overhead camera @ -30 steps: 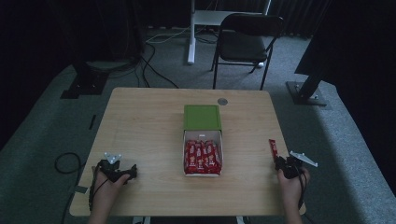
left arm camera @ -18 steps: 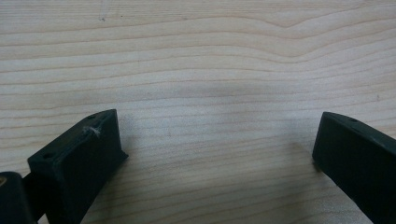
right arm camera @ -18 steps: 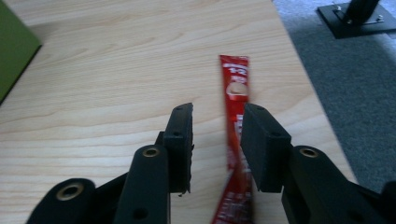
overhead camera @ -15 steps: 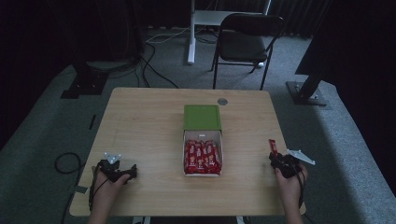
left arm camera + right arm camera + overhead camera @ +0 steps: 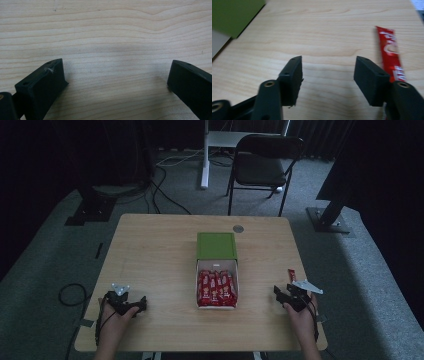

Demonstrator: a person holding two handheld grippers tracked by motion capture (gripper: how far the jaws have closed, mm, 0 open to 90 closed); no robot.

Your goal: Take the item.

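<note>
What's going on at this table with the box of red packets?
A person sits at a wooden table holding a two-jaw gripper in each hand. The right gripper has just been opening its jaws, with nothing between them; a single red snack bar lies on the table beside it. The left gripper rests open over bare wood. In the middle sits a white box full of red bars, its green lid slid partly back.

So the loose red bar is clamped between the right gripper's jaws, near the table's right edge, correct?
Not clamped. The right gripper view shows the red bar lying on the table beside the right gripper, outside its jaws, which have just been opening with nothing between them.
</note>
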